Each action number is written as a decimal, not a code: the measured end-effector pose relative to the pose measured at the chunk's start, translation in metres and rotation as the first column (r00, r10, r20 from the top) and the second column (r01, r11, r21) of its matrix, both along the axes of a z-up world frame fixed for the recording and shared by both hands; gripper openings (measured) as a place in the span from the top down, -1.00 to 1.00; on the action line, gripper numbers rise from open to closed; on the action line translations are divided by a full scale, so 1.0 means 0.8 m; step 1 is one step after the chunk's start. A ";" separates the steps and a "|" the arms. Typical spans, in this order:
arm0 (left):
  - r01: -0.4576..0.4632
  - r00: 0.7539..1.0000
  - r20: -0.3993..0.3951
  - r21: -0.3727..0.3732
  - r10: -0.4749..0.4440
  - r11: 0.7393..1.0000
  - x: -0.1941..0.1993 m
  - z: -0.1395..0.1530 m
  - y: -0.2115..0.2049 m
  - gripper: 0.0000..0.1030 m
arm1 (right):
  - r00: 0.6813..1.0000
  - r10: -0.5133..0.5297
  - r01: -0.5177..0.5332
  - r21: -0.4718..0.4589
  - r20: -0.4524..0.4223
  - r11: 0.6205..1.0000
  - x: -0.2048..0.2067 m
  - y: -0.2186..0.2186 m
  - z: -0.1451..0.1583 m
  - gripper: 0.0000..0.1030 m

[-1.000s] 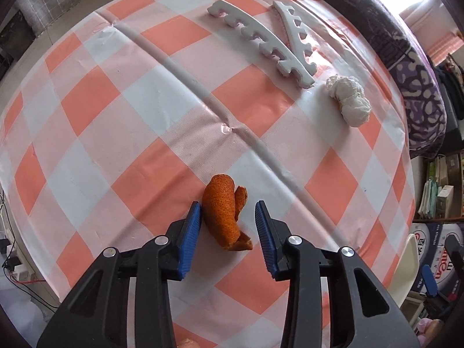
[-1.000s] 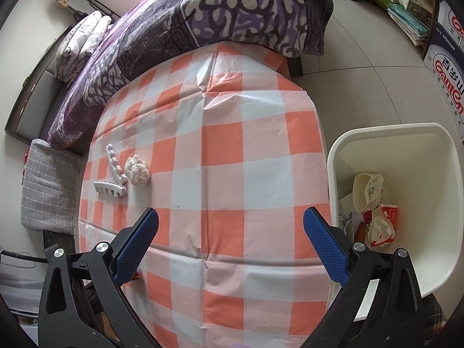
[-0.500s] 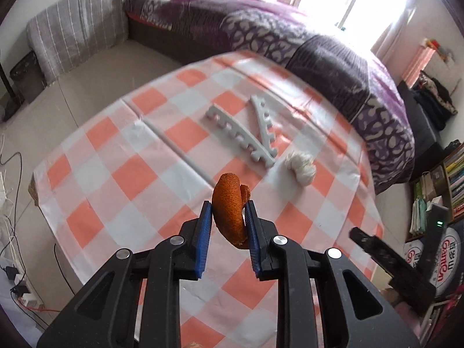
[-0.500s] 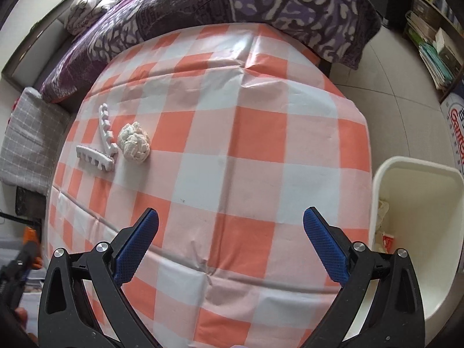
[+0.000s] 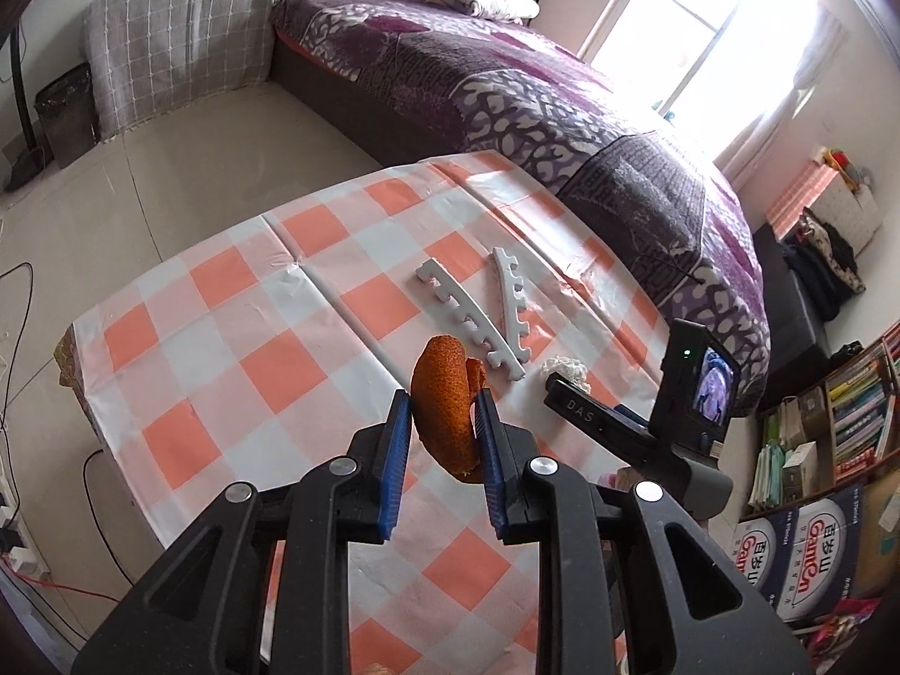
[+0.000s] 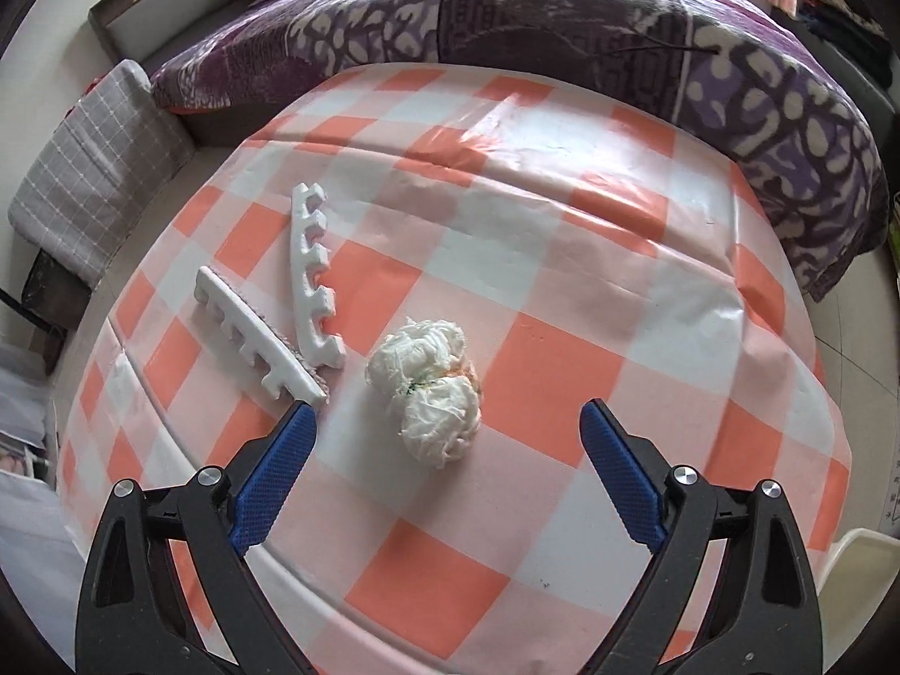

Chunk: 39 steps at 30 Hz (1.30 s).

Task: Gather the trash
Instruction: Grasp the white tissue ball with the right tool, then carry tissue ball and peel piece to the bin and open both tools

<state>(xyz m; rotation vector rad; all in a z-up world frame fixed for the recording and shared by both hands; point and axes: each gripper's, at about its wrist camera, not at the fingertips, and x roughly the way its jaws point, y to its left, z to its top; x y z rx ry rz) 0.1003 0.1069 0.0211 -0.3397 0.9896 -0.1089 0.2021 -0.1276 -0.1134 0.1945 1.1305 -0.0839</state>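
My left gripper [image 5: 441, 399] is shut on an orange peel [image 5: 444, 399] and holds it up above the checked table [image 5: 225, 349]. My right gripper [image 6: 447, 430] is wide open, low over the table, with a crumpled white tissue ball [image 6: 430, 388] lying between and just ahead of its fingers. The tissue ball also shows in the left wrist view [image 5: 565, 368], partly hidden behind the right gripper's body. Two white toothed foam strips [image 6: 312, 275] lie left of the tissue; they also show in the left wrist view [image 5: 478, 320].
A bed with a purple patterned cover [image 6: 619, 17] runs along the table's far side. A white bin's rim [image 6: 860, 557] shows at the lower right. Bookshelves and boxes [image 5: 815, 461] stand right of the table. Cables [image 5: 17, 337] lie on the floor at left.
My left gripper closed on the orange peel and lifted it off the table. My right gripper swung left from the bin side and came down around the tissue ball, staying open.
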 end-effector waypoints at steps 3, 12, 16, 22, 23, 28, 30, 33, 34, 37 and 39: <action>-0.001 1.000 -0.005 -0.003 0.001 1.000 0.000 -0.001 0.002 0.54 | 0.999 0.014 -0.014 -0.003 -0.031 1.000 0.006 0.005 -0.014 -0.28; -0.037 0.999 0.011 0.003 0.037 0.999 0.001 0.000 0.012 0.54 | 0.992 0.036 -0.037 0.006 0.122 0.999 -0.025 -0.001 0.029 0.52; -0.053 0.997 0.061 0.021 0.052 0.998 -0.005 0.010 0.011 0.54 | 0.976 0.020 -0.024 0.017 0.215 1.000 -0.049 -0.003 0.077 0.52; -0.072 0.989 0.133 0.045 0.066 0.996 -0.015 0.025 0.007 0.54 | 0.947 0.009 -0.007 -0.007 0.322 1.000 -0.080 -0.009 0.141 0.52; -0.073 0.988 0.140 0.044 0.066 0.996 -0.016 0.027 0.006 0.54 | 0.942 0.006 -0.002 -0.013 0.337 1.000 -0.088 -0.011 0.150 0.52; -0.059 0.988 0.147 0.041 0.052 0.997 -0.019 0.028 0.000 0.54 | 0.926 -0.027 0.022 0.017 0.376 1.000 -0.122 -0.030 0.175 0.52; -0.051 0.989 0.139 0.041 0.045 0.998 -0.018 0.025 -0.004 0.54 | 0.926 -0.038 0.031 0.025 0.377 0.999 -0.137 -0.038 0.179 0.52; -0.035 0.991 0.129 0.037 0.030 0.999 -0.019 0.022 -0.011 0.54 | 0.929 -0.082 0.065 0.061 0.360 0.996 -0.160 -0.054 0.177 0.52; -0.031 0.991 0.129 0.039 0.026 0.999 -0.019 0.021 -0.013 0.54 | 0.931 -0.101 0.081 0.071 0.351 0.994 -0.169 -0.060 0.175 0.52; -0.017 0.992 0.127 0.046 0.011 0.999 -0.020 0.019 -0.021 0.54 | 0.934 -0.142 0.120 0.086 0.329 0.989 -0.193 -0.074 0.165 0.51; -0.006 0.992 0.123 0.052 0.000 0.999 -0.021 0.017 -0.027 0.54 | 0.936 -0.161 0.144 0.078 0.313 0.987 -0.208 -0.083 0.157 0.51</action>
